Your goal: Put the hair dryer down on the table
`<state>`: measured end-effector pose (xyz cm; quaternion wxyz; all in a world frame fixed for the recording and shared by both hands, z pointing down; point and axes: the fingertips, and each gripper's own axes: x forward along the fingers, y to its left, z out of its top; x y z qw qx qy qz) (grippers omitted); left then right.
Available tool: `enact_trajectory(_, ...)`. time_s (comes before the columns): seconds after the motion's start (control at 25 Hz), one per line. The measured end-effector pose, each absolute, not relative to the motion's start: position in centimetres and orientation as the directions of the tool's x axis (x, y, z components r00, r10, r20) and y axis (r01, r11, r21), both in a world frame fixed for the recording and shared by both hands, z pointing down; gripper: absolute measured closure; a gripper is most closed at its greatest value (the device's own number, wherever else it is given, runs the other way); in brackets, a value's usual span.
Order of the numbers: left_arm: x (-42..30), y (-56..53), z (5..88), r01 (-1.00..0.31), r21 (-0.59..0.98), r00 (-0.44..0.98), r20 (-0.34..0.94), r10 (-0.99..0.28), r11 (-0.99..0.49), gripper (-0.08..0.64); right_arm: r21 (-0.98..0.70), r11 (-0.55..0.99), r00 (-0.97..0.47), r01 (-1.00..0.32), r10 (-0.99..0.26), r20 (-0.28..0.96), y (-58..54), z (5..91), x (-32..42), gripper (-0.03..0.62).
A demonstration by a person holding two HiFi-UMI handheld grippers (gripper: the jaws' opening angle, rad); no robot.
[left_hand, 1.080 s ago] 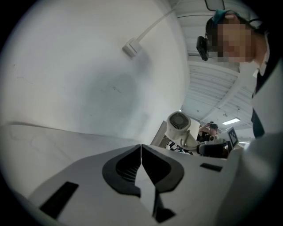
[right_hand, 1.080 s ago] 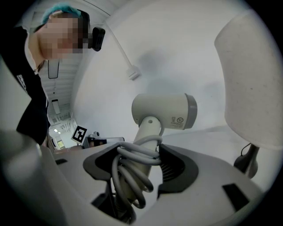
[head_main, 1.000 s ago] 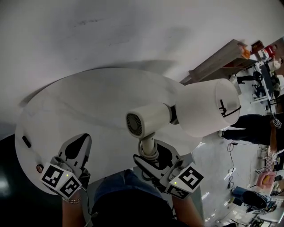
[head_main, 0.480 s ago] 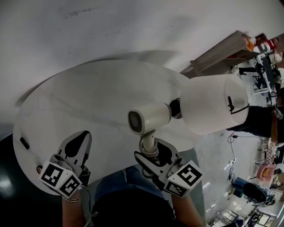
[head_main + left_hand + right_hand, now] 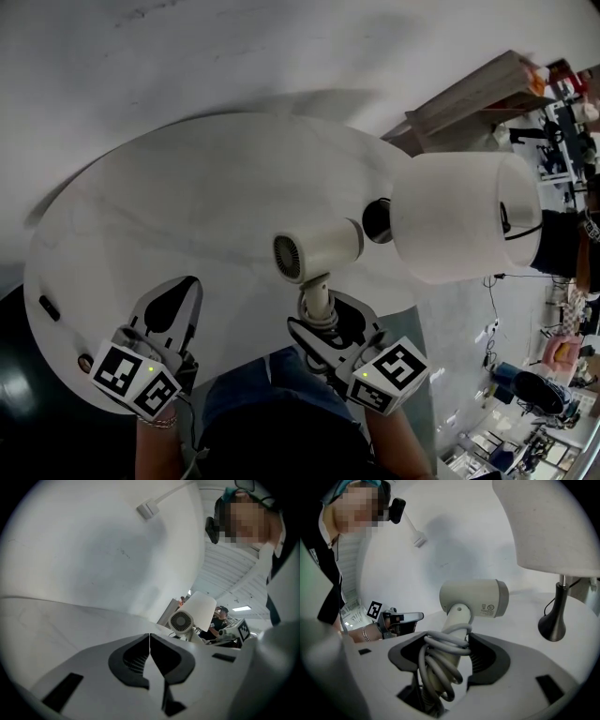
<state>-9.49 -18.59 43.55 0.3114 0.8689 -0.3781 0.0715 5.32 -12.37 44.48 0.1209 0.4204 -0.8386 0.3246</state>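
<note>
A cream hair dryer [image 5: 317, 251] stands upright above the round white table [image 5: 169, 216], its handle wrapped in its grey cord [image 5: 440, 656]. My right gripper [image 5: 330, 330] is shut on that handle near the table's near edge, and the barrel [image 5: 474, 597] points right in the right gripper view. My left gripper [image 5: 171, 309] sits over the table's near left edge, shut, with nothing between its jaws. From the left gripper view the dryer's rear grille [image 5: 181, 621] shows ahead and to the right.
A table lamp with a large white shade [image 5: 464, 217] and a dark base [image 5: 553, 625] stands on the table's right side, close beside the dryer. A small dark object [image 5: 49, 307] lies at the table's left rim. A cluttered room with people lies beyond on the right.
The hair dryer and right gripper have shifted slightly down and right in the head view; the view itself has drifted. The left gripper stays shut at the near left edge.
</note>
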Motion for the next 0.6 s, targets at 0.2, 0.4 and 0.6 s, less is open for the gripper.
enact_trajectory(0.2,-9.8,-19.1,44.4,-0.708,0.483,0.699,0.383,-0.603,-0.514,0.543,-0.445,0.415,-0.606,-0.793,-0.608,0.512,-12.6,45.8,5.5,0.307)
enact_trajectory(0.4,-10.1,-19.2,45.5,-0.715,0.503,0.690,0.400,-0.603,-0.485,0.543,-0.456,0.387,-0.595,-0.801,-0.596,0.540,-13.1,47.4,5.9,0.307)
enact_trajectory(0.6,-10.4,-18.9,46.6,-0.725,0.513,0.679,0.420,-0.602,-0.460,0.543,-0.443,0.381,-0.584,-0.811,-0.570,0.579,-13.2,48.8,5.9,0.307)
